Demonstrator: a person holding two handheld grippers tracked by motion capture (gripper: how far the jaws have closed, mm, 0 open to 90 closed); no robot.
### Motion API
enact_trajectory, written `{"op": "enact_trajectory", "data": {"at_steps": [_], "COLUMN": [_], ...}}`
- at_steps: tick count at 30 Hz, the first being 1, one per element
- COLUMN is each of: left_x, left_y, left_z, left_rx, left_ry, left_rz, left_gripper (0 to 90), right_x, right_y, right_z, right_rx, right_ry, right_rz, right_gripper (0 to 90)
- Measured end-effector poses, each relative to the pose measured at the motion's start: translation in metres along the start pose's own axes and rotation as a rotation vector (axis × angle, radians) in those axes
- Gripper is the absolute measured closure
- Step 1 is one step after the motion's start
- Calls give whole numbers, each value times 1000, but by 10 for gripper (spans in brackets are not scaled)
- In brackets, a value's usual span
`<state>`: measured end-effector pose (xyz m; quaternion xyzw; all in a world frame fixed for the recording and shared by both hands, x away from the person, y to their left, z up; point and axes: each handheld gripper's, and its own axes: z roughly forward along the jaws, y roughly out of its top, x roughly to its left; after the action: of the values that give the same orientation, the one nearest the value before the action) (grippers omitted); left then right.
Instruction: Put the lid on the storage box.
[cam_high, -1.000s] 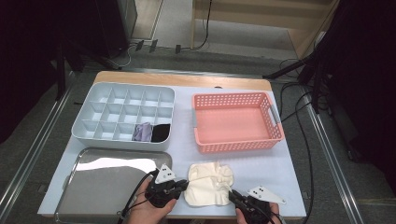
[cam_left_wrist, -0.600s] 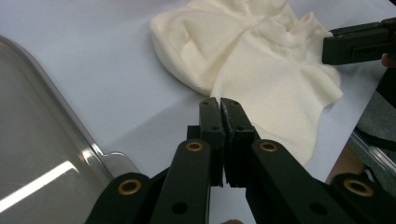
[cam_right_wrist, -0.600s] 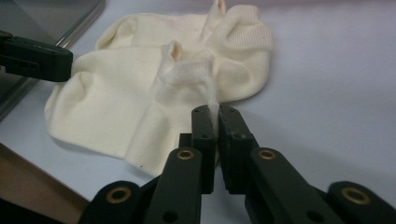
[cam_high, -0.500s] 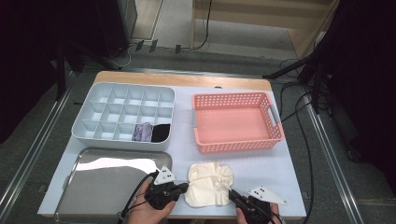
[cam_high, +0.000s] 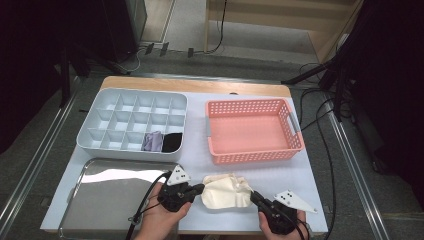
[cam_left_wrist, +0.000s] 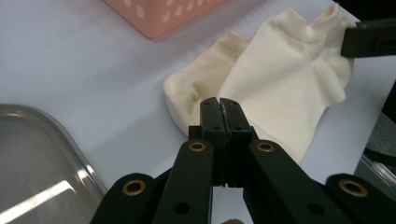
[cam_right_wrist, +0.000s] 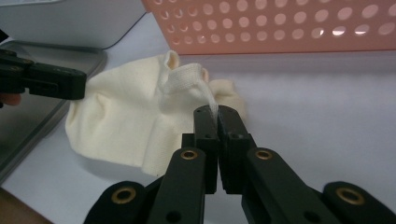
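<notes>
Two grippers have just finished closing on the cream sock (cam_high: 226, 192), one at each end. In the right gripper view the right gripper (cam_right_wrist: 217, 112) has its jaws pressed together with a strip of ribbed cuff pinched between the tips, the fabric pulled taut up toward them. In the left gripper view the left gripper (cam_left_wrist: 219, 105) is likewise clamped tight at the sock's near edge, cloth caught between its tips. A second ago, in the high view, both sets of jaws stood slightly apart beside the sock; now both are closed on it and the cloth looks bunched and slightly raised rather than flat, so the pickup seems to be starting.

The sock sits at the lower middle of the high view, on the white table top (cam_high: 320, 170), between the two hands. Just to its left lies the metal tray (cam_high: 80, 205); above it to the right stands the pink basket (cam_high: 252, 131). The grey divided box (cam_high: 100, 122) is at upper left, with a lilac (cam_high: 152, 141) and a black item (cam_high: 173, 142) in its compartments.
</notes>
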<state>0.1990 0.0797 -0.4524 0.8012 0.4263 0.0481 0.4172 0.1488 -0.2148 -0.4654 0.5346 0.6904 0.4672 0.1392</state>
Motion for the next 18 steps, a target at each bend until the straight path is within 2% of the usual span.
{"op": "enact_trajectory", "data": {"at_steps": [6, 9, 13, 16, 18], "left_x": [8, 10, 12, 14, 13], "left_y": [8, 9, 12, 12, 11], "left_z": [9, 14, 20, 22, 22], "left_rx": [1, -2, 18, 23, 18], "left_ry": [-10, 1, 35, 31, 48], "left_rz": [-54, -63, -45, -37, -24], "left_gripper": [900, 900, 900, 900, 875], "right_x": [-6, -7, -5, -5, -5], "right_y": [1, 1, -3, -5, -6], "right_z": [15, 19, 26, 30, 30], "right_rx": [20, 26, 48, 53, 45], "right_ry": [-26, -31, -42, -46, -47], "right_rz": [12, 19, 12, 6, 4], "right_gripper": [878, 875, 871, 869, 852]}}
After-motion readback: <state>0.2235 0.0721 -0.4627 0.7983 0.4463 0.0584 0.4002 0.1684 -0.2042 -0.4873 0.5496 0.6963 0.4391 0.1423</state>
